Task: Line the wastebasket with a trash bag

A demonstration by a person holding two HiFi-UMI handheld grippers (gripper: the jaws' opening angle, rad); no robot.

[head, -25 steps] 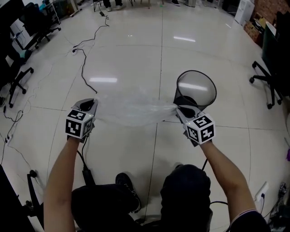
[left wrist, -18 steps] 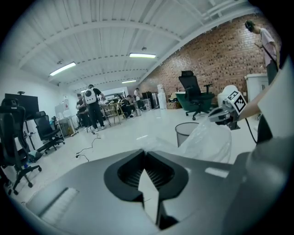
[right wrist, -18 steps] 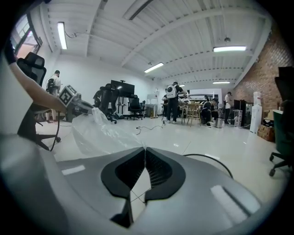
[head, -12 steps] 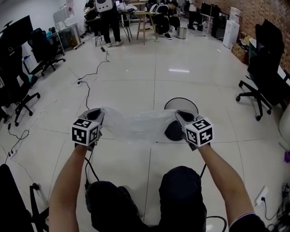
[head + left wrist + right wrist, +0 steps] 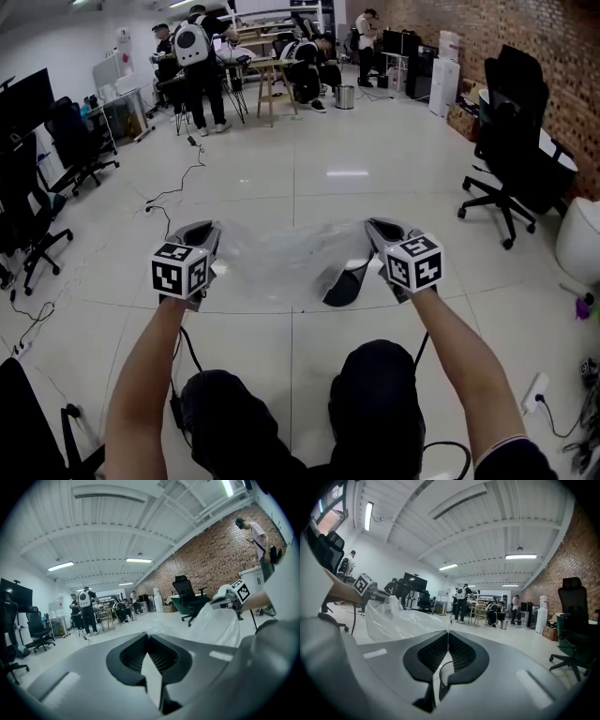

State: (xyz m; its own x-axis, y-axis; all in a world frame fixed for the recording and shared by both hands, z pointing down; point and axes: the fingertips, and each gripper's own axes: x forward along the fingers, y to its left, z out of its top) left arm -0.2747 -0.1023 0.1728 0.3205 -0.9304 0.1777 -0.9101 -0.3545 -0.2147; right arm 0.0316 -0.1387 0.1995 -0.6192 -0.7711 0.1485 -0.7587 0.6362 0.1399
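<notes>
A clear trash bag [image 5: 286, 258] hangs stretched between my two grippers, held up at chest height. My left gripper [image 5: 212, 231] is shut on the bag's left edge and my right gripper [image 5: 374, 228] on its right edge. The black mesh wastebasket [image 5: 344, 284] stands on the floor below and behind the bag, partly veiled by the film. In the left gripper view the jaws [image 5: 148, 637] pinch a strip of film, and the bag [image 5: 219, 626] billows toward the right gripper [image 5: 233, 595]. The right gripper view shows its jaws [image 5: 448, 633] closed on film, with the bag [image 5: 396, 620] running to the left gripper [image 5: 369, 588].
Black cables [image 5: 167, 202] trail over the tiled floor at left. Office chairs stand at left [image 5: 33, 220] and right [image 5: 511, 155]. People work at tables [image 5: 248, 75] at the back. A white bin [image 5: 579, 239] sits at the right edge, with a brick wall behind.
Both grippers have risen together with the bag stretched between them. The wastebasket has dropped from above the right gripper to below the bag, and more of the room shows.
</notes>
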